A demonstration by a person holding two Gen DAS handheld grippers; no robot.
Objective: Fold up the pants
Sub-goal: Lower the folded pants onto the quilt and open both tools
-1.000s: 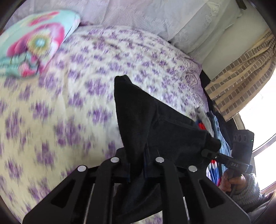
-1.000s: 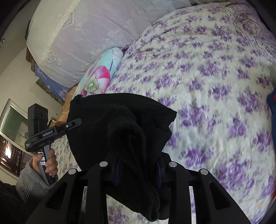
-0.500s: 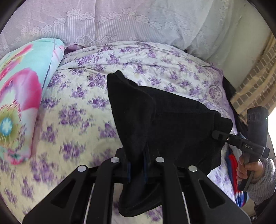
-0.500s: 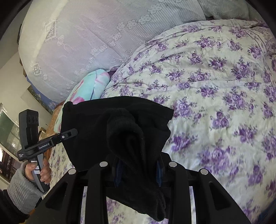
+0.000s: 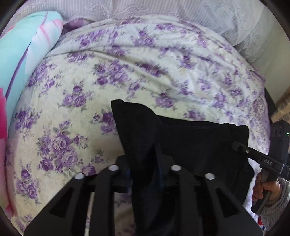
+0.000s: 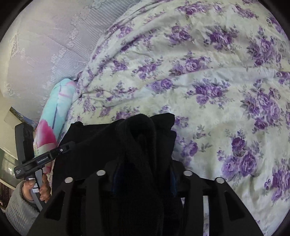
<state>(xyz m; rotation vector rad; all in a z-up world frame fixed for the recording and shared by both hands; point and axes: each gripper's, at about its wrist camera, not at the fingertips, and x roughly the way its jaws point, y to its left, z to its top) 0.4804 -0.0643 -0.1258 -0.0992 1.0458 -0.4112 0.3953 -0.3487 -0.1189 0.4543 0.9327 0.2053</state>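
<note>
The black pants (image 5: 190, 143) hang stretched between my two grippers, just above the bed's purple-flowered cover (image 5: 126, 72). My left gripper (image 5: 146, 167) is shut on one bunched corner of the pants. My right gripper (image 6: 143, 174) is shut on the other bunched corner of the pants (image 6: 141, 138). In the left wrist view the right gripper (image 5: 241, 148) shows at the far right, held by a hand. In the right wrist view the left gripper (image 6: 67, 147) shows at the left. The lower part of the pants is hidden behind the fingers.
A turquoise and pink flowered pillow (image 5: 23, 59) lies at the bed's left, also in the right wrist view (image 6: 58, 107). A pale lace-covered headboard (image 5: 181, 10) stands behind the bed. A curtain edge (image 5: 282, 109) shows at the right.
Both grippers have moved forward and down toward the bed with the pants still held. The pillow and headboard look nearer, and the curtain and window have slid out of view.
</note>
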